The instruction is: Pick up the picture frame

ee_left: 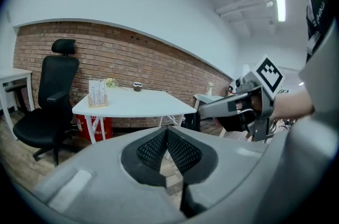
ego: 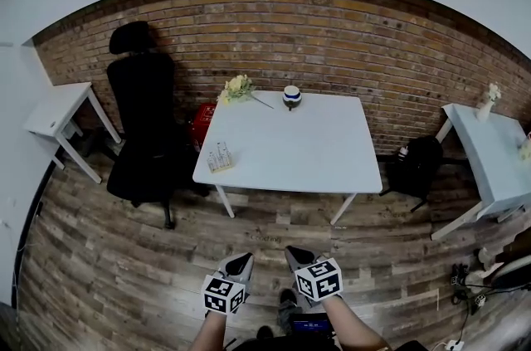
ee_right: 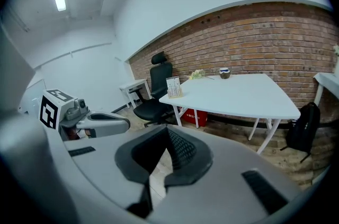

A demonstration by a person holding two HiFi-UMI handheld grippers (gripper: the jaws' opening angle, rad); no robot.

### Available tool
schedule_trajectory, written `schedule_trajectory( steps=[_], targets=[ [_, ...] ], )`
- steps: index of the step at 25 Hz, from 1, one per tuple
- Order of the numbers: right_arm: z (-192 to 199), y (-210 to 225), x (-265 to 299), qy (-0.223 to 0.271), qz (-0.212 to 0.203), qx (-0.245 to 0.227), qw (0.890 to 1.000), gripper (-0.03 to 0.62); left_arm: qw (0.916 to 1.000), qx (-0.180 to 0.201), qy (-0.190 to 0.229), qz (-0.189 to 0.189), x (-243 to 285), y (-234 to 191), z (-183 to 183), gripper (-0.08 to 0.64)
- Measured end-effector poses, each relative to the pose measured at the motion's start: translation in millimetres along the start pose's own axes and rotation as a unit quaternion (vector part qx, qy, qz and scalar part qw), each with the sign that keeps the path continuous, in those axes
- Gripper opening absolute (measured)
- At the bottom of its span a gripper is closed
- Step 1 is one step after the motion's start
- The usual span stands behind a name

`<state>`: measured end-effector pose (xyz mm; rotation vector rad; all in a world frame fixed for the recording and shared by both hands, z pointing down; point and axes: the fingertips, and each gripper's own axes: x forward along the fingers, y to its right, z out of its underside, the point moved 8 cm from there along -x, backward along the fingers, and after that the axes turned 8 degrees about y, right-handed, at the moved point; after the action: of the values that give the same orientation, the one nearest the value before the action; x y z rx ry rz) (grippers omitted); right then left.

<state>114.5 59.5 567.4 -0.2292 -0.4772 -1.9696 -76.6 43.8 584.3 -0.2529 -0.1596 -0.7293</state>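
The picture frame [ego: 219,158], a small upright card in a pale wooden stand, sits near the front left corner of the white table [ego: 332,167]. It also shows in the left gripper view [ee_left: 97,92] and the right gripper view [ee_right: 174,87]. Both grippers hover side by side over the wooden floor, well short of the table and pointing toward it. My left gripper [ego: 240,262] is shut with nothing between its jaws [ee_left: 167,133]. My right gripper [ego: 297,256] is likewise shut and empty [ee_right: 168,133].
A bunch of pale flowers [ego: 237,87] and a small blue-banded cup [ego: 291,95] stand at the table's far edge. A black office chair [ego: 141,125] is left of the table, a red box [ego: 202,124] beneath it, a black backpack [ego: 415,165] to its right. White side tables [ego: 54,113] [ego: 498,158] flank the room.
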Motion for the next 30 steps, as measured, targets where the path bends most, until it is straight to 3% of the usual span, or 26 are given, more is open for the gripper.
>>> schedule_trajectory(
  steps=[13,24,30],
  targets=[
    [-59,71,80,-0.004,-0.062,-0.010,0.998,0.008,0.9980,-0.005,0.010,-0.062,83,-40,-41,0.011],
    [-70,86,132,-0.026,-0.104,-0.018,0.994,0.008,0.9941,-0.022,0.007,-0.106,102,-73,-38,0.011],
    [-83,89,171,-0.035,-0.105,-0.028,0.993,0.008,0.9938,-0.034,0.004,-0.106,120,-110,-37,0.011]
  ],
)
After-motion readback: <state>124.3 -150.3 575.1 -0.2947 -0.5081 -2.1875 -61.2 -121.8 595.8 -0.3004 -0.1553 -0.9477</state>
